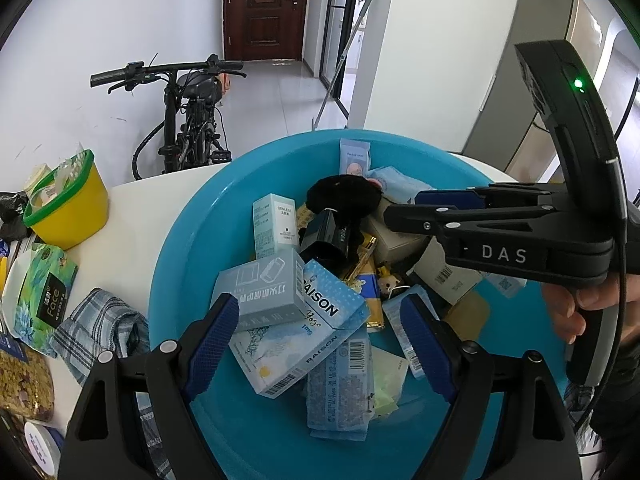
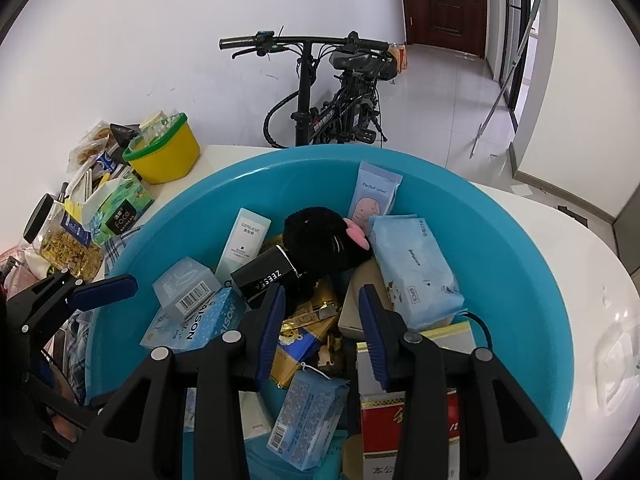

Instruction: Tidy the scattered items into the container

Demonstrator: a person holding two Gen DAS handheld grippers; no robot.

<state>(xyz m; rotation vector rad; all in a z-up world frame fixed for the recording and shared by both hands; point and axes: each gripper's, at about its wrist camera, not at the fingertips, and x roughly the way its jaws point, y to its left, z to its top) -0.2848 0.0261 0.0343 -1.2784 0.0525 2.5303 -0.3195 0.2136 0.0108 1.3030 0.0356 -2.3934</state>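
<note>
Now blue basin (image 1: 176,248) on white table (image 1: 132,200), packed: RAISON boxes (image 1: 320,304), black plush (image 2: 320,236), wipes pack (image 2: 412,268). My left gripper (image 1: 320,332) spread, empty; right gripper (image 2: 322,320) nearly together, empty. Yellow tub (image 2: 168,156) far left, holding packets.

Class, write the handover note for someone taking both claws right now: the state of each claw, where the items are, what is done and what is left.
Left claw: open, empty, over the basin.
Right claw: shut, empty, also over the basin.
Done: boxes, a black plush and wipes lie in the basin.
Left: on the table beside the basin are a tissue pack, a jar, a checked cloth and a yellow tub. They are probably next, if they count as scattered items.
</note>
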